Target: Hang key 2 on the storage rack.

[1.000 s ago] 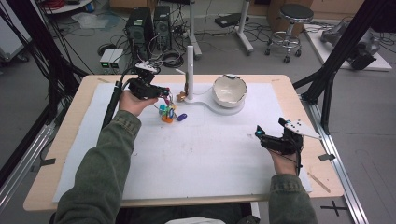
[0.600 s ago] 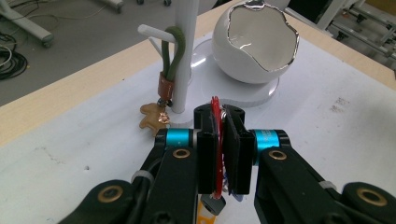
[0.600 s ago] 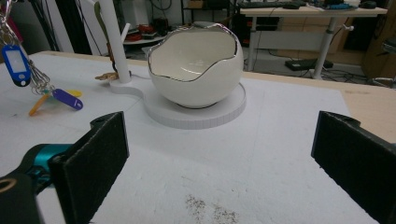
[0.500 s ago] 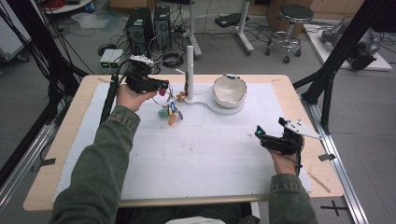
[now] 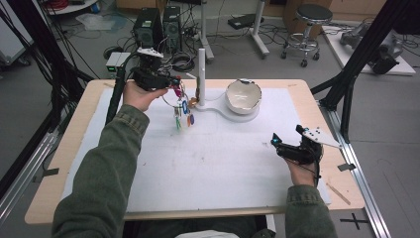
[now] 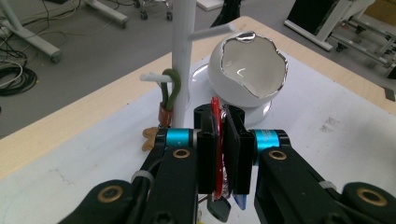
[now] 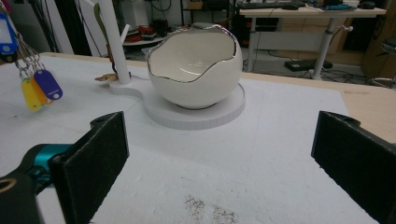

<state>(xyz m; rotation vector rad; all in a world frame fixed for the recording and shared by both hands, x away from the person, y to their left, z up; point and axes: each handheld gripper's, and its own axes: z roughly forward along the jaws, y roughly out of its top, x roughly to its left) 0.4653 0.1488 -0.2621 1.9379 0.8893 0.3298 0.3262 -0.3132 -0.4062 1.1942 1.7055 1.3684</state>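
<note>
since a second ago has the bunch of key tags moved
Yes. The left gripper has lifted the key tags off the table, up beside the white stand.

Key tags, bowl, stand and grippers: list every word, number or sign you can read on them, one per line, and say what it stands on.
None can be read.
Key tags: faces look blank or too blurred to tell.
Bowl: no writing visible.
Stand: no writing visible.
Left gripper, right gripper: no label legible.

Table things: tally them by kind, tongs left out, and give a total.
white peg stand: 1
egg-shaped bowl: 1
bunch of key tags: 1
green-looped keychain: 1
Total: 4
</note>
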